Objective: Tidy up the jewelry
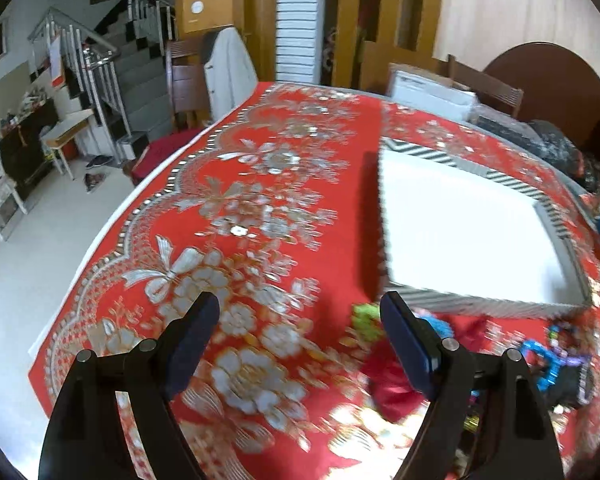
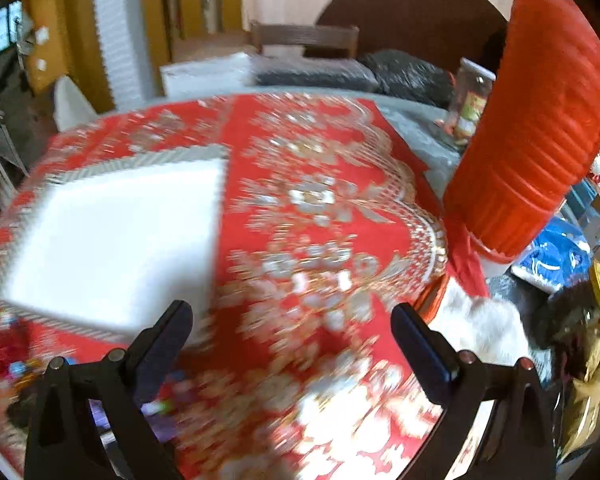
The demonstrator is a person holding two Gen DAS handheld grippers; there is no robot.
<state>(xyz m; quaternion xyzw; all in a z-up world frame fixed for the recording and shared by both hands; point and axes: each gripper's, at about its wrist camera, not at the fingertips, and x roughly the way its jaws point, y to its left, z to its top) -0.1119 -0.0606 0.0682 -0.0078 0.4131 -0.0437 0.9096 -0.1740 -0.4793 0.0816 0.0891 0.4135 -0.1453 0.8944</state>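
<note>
Both claws spread wide and holding nothing above the red tablecloth (image 1: 260, 152).
The left gripper (image 1: 300, 316) and right gripper (image 2: 292, 324) could snag the jumbled jewelry (image 1: 548, 360) lying just beside the white tray (image 1: 480, 302); the tray looks bare inside, though blur may hide small pieces.

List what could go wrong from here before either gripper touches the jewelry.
1. The jewelry pile is a blurred mix of small colourful pieces beside the white tray; the open left gripper may snag several at once.
2. Both views are smeared, so aiming now risks missing a piece or bumping the tray's striped rim.
3. The ribbed red container stands close to the open right gripper; a wide swing might hit it.
</note>
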